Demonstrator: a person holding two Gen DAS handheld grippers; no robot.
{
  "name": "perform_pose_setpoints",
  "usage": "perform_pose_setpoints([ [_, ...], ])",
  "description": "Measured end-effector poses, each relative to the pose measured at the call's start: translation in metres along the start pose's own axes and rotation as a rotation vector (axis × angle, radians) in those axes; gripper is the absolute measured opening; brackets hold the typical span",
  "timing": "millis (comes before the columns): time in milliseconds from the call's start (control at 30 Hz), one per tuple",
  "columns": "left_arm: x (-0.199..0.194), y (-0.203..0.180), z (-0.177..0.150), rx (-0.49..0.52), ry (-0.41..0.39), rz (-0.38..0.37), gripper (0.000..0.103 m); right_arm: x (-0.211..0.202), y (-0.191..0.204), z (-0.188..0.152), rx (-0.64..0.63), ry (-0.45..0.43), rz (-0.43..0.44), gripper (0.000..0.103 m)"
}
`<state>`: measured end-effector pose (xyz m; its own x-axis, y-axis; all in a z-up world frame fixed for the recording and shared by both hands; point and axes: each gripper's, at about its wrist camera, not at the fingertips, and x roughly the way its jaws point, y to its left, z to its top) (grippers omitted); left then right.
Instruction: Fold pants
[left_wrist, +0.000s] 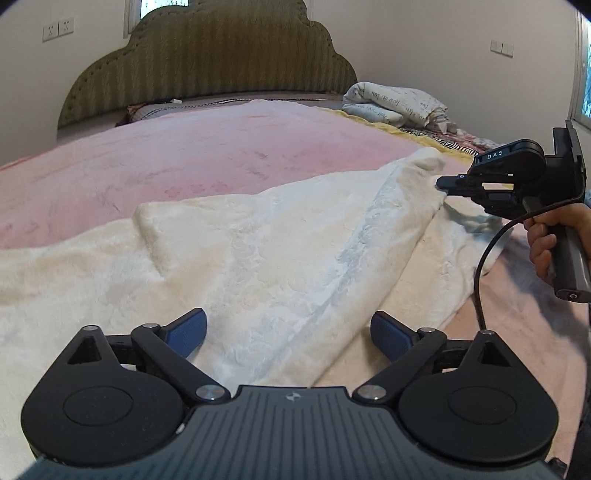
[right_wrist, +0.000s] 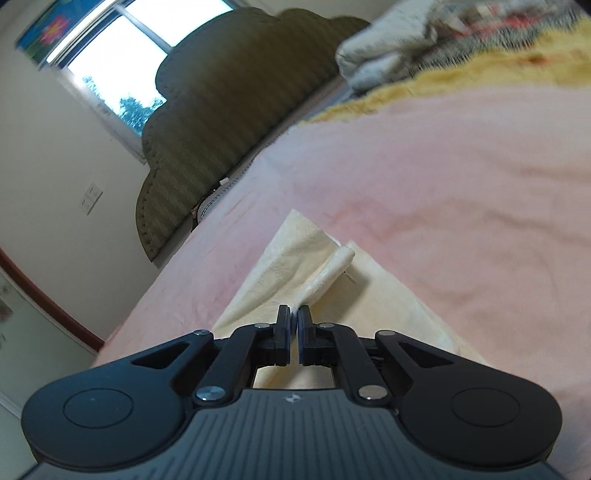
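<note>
Cream-white fleece pants (left_wrist: 258, 251) lie spread on the pink bedspread (left_wrist: 166, 162). My left gripper (left_wrist: 288, 332) is open, its blue pads on either side of the pants' near edge, holding nothing. My right gripper (left_wrist: 443, 182) is shut on a lifted edge of the pants at the right, so the cloth rises in a ridge toward it. In the right wrist view the right gripper (right_wrist: 294, 314) pinches a raised fold of the pants (right_wrist: 325, 277) above the flat layer.
A green padded headboard (left_wrist: 207, 62) stands at the far end. A rolled printed quilt (left_wrist: 391, 101) and a yellow blanket (right_wrist: 461, 77) lie at the back right. A person's hand (left_wrist: 550, 240) holds the right gripper's handle, with a black cable hanging.
</note>
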<state>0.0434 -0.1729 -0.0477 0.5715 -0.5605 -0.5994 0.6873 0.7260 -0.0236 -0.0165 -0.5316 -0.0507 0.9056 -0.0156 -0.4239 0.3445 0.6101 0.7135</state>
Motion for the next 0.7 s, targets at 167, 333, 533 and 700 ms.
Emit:
perform_pose_setpoints([
  [167, 0.005, -0.014, 0.002, 0.079, -0.026, 0.064, 0.086, 0.019, -0.018, -0.002, 0.128, 0.040, 0.042, 0.015],
  [333, 0.010, -0.031, 0.003, 0.163, -0.047, 0.086, 0.057, 0.029, -0.026, 0.000, 0.196, 0.018, 0.115, 0.013],
  [533, 0.006, -0.029, 0.005, 0.142, -0.071, 0.054, 0.015, -0.009, -0.014, 0.010, 0.172, -0.085, 0.223, 0.005],
  [700, -0.012, -0.014, 0.026, 0.015, -0.186, 0.080, 0.013, -0.003, 0.014, 0.041, 0.074, -0.041, 0.209, 0.005],
])
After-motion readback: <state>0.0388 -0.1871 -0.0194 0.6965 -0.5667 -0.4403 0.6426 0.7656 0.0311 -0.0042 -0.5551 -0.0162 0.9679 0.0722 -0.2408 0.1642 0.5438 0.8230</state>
